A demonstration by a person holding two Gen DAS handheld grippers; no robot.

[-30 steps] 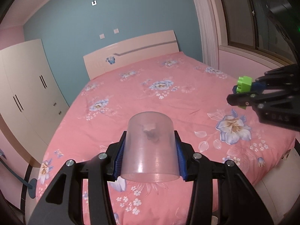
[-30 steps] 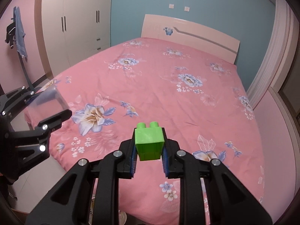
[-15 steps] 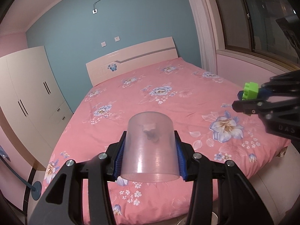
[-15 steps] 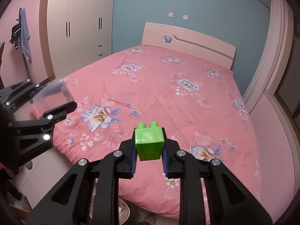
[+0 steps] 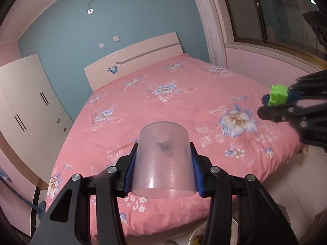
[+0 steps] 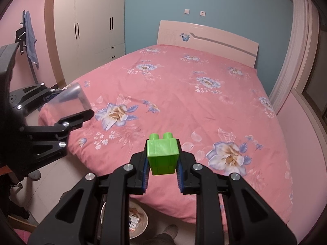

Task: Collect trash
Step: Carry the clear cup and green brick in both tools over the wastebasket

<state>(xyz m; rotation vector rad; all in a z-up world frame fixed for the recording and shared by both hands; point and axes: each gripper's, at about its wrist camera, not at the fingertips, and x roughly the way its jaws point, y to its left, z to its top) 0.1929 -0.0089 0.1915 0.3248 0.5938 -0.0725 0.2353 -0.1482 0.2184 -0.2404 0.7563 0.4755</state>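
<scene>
While only our right view shows the trash bin [image 6: 141,222], left gripper [image 5: 162,170] clamps clear cup [image 5: 162,161], right gripper [image 6: 162,168] clamps green block [image 6: 162,155] over bed [image 6: 184,94]

The left gripper [image 5: 162,170] points downward, its blue pads clamped on the sides of a clear plastic cup [image 5: 162,161]. To its right, the right gripper [image 6: 162,170] tilts more steeply, jaws pinching a green toy brick [image 6: 162,155].

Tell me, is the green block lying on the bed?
No, the block is up in the air, pinched in the right tool, above the bed.
</scene>
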